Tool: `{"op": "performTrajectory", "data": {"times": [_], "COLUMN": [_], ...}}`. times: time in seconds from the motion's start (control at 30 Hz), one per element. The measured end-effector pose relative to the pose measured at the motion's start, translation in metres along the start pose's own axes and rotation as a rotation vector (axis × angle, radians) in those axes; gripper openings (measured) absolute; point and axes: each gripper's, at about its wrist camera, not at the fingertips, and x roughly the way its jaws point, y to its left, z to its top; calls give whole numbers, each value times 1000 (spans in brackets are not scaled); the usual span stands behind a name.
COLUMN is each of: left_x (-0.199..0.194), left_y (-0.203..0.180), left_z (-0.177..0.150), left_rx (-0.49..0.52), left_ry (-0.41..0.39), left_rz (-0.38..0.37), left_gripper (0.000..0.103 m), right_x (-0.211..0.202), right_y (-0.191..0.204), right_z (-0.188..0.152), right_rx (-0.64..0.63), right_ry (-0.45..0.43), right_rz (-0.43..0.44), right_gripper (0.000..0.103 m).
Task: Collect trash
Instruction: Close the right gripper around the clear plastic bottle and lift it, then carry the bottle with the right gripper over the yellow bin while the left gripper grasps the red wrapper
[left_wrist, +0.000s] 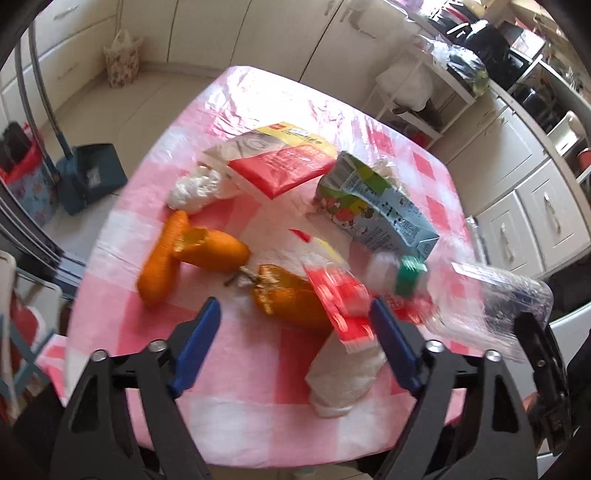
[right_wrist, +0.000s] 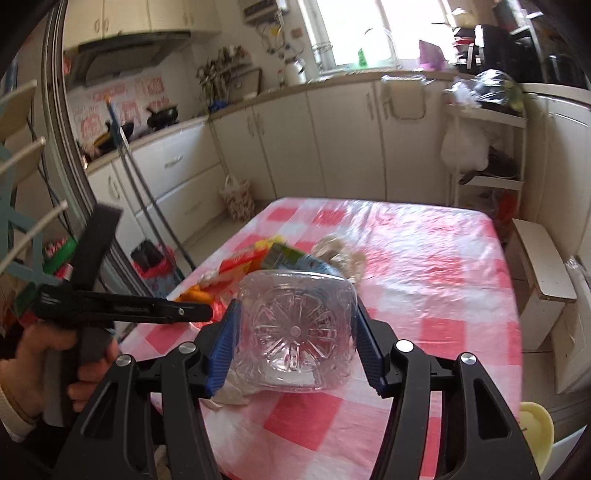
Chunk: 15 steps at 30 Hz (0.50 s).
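Observation:
My right gripper (right_wrist: 295, 325) is shut on a clear plastic bottle (right_wrist: 295, 328), its blue pads pressing both sides near the base. The bottle (left_wrist: 491, 306) with a green cap (left_wrist: 408, 277) shows at the right in the left wrist view, lifted over the table. My left gripper (left_wrist: 291, 317) is open and empty above a pile of trash: a red and white wrapper (left_wrist: 343, 306), an orange pepper (left_wrist: 288, 299), two carrot pieces (left_wrist: 184, 251), a juice carton (left_wrist: 373, 206), a red and yellow packet (left_wrist: 284, 162) and crumpled tissue (left_wrist: 195, 188).
The table wears a pink checked cloth (right_wrist: 436, 266). A blue dustpan (left_wrist: 92, 177) and broom stand on the floor at the left. White cabinets (right_wrist: 332, 136) and a shelf rack (right_wrist: 487, 147) line the far wall. A white stool (right_wrist: 543, 280) stands at the right.

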Motion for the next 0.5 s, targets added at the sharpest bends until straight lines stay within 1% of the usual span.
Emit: {"op": "performTrajectory", "data": {"times": [0.03, 0.13, 0.2, 0.33, 0.4, 0.5], "left_x": [2, 7, 13, 12, 14, 24], "left_y": [-2, -7, -12, -22, -32, -42], "left_z": [-1, -2, -3, -8, -10, -11], "left_rx": [0, 4, -4, 21, 45, 60], "left_ry": [7, 13, 49, 47, 47, 63], "left_rz": [-3, -6, -61, -91, -92, -65], "left_gripper": [73, 71, 71, 72, 72, 72], "right_x": [-5, -14, -17, -24, -30, -40], "right_y": [-5, -10, -14, -28, -34, -42], "right_z": [0, 1, -1, -8, -9, -8], "right_rx": [11, 26, 38, 87, 112, 133], "right_ry": [-14, -36, -40, -43, -54, -80], "right_rz": [-2, -13, -17, -24, -26, -36], "right_gripper": [57, 57, 57, 57, 57, 57]}}
